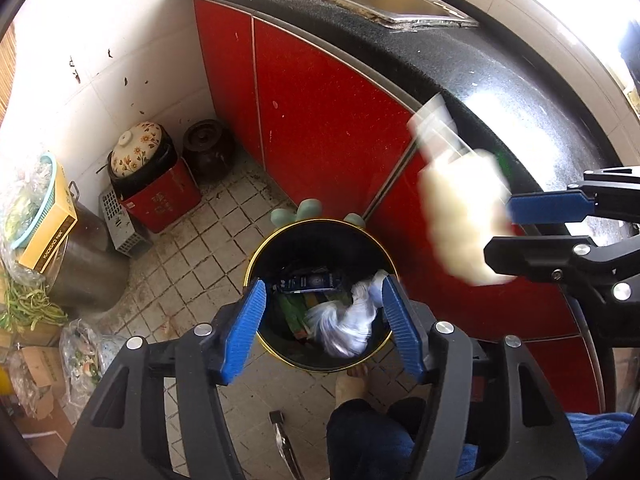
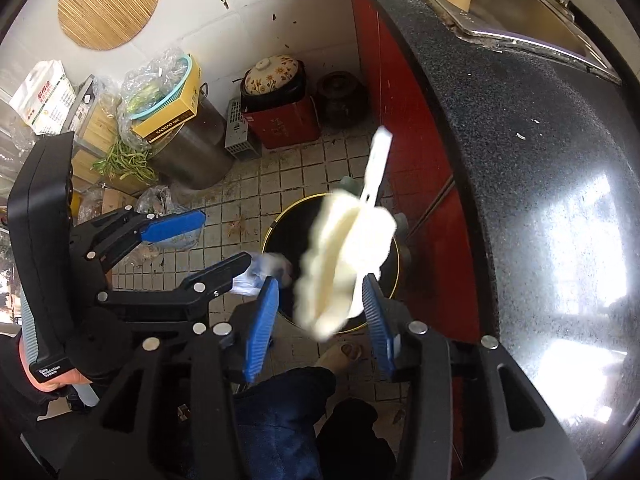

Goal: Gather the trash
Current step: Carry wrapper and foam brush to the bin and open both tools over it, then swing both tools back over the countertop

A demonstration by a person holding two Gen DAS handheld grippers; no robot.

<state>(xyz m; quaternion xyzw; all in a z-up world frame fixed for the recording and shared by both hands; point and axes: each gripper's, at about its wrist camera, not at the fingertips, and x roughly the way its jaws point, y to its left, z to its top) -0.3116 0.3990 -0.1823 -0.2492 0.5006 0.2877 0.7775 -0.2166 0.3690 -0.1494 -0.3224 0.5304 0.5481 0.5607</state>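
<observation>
Both grippers hang over the round black bin [image 1: 320, 236] in the middle of the frame, the left gripper [image 1: 324, 320] with jaws wide and empty above a white bag [image 1: 352, 320] and wrappers inside, the right gripper [image 2: 320, 312] with jaws wide around a blurry white fluffy thing [image 2: 344, 256].

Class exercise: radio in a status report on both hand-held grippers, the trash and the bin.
Left hand-held gripper open above the bin. Right hand-held gripper open, blurred cream fluffy duster-like item between its fingers, grip unclear. Nothing blocks the bin mouth.
</observation>
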